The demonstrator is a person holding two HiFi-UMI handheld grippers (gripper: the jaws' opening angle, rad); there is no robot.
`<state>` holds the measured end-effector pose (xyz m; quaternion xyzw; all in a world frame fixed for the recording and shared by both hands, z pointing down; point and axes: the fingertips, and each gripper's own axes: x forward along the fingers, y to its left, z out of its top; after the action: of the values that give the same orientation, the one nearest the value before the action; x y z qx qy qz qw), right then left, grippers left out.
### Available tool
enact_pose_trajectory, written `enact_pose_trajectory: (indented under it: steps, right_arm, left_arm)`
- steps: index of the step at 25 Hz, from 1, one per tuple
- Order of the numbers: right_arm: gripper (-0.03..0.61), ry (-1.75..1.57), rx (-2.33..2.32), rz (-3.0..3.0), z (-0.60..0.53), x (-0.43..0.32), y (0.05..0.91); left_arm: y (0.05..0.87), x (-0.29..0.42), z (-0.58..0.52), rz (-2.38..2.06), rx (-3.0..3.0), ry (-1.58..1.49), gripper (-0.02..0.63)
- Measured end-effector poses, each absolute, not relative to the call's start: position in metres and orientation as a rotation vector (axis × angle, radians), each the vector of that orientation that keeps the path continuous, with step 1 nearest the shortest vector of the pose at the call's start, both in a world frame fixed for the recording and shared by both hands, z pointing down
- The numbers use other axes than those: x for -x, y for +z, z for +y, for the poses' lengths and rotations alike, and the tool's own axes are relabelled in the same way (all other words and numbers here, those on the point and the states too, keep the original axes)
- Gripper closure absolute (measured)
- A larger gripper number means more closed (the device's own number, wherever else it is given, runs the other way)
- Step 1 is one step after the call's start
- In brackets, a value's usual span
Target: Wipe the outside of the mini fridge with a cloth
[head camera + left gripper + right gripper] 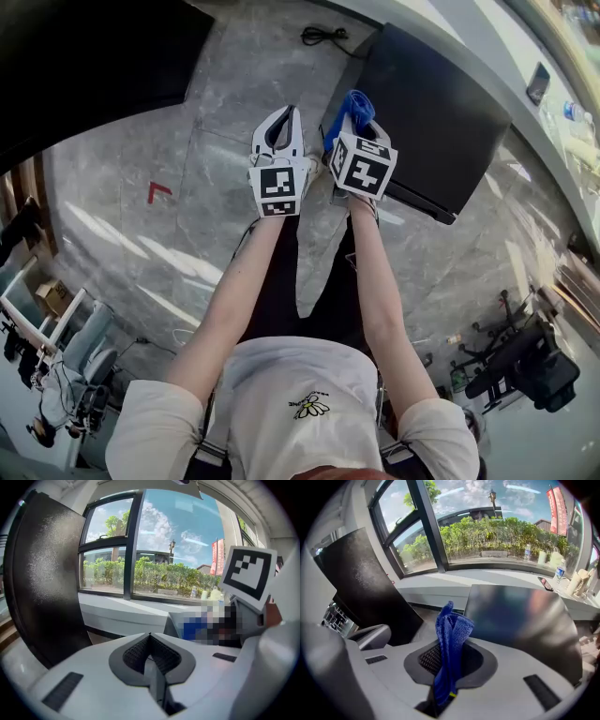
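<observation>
We look steeply down on a person [300,403] in a pale T-shirt, both arms stretched forward over a grey marbled floor [216,112], a white gripper in each hand. The right gripper [361,120] has its jaws pressed together on a cloth [349,111]. The cloth is bright blue with a nubbly weave. It is bunched into an upright fold that sticks out past the jaw tips. In the right gripper view the cloth [452,630] rises from between the dark ribbed pads [426,658] of the gripper [449,654]. A small yellow-green tag shows low on its fold. The left gripper [287,117] is just beside the right one. In the left gripper view [149,637] its jaws meet tip to tip with nothing between them. Each gripper carries a marker cube [278,187] with black and white squares. The mini fridge [441,122] stands on the floor ahead and to the right of the cloth, against a low white ledge [454,581] under a window [487,508]. It is a squat black box, its flat top dull and faintly glossy. In the right gripper view that top [520,620] carries soft blue and pinkish reflections. The cloth is near the fridge's left edge; we cannot tell whether they touch. A larger dark panel [365,588] stands to the left, well apart from the fridge. A green hedge [497,531] shows outside the window. A red mark [157,192] lies on the floor to the left of the grippers.
</observation>
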<state>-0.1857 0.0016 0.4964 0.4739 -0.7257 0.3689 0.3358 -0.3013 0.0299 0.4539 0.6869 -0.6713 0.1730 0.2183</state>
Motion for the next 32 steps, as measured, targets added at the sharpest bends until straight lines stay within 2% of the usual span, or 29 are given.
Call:
enact_pose_trajectory:
  steps: [6, 16, 32]
  right_arm:
    - [0.514, 0.936, -1.228, -1.854, -0.008, 0.175, 0.532]
    - [0.514, 0.949, -1.206, -1.896, -0.016, 0.15, 0.537]
    - [0.514, 0.994, -1.263, -1.876, -0.009, 0.043, 0.54]
  left_arm:
    - [0.48, 0.296, 0.036, -1.845, -1.872, 0.487, 0.609]
    - [0.498, 0.24, 0.02, -1.781, -1.892, 0.497, 0.609]
    - [0.508, 0.113, -0.005, -1.638, -2.02, 0.525, 0.609]
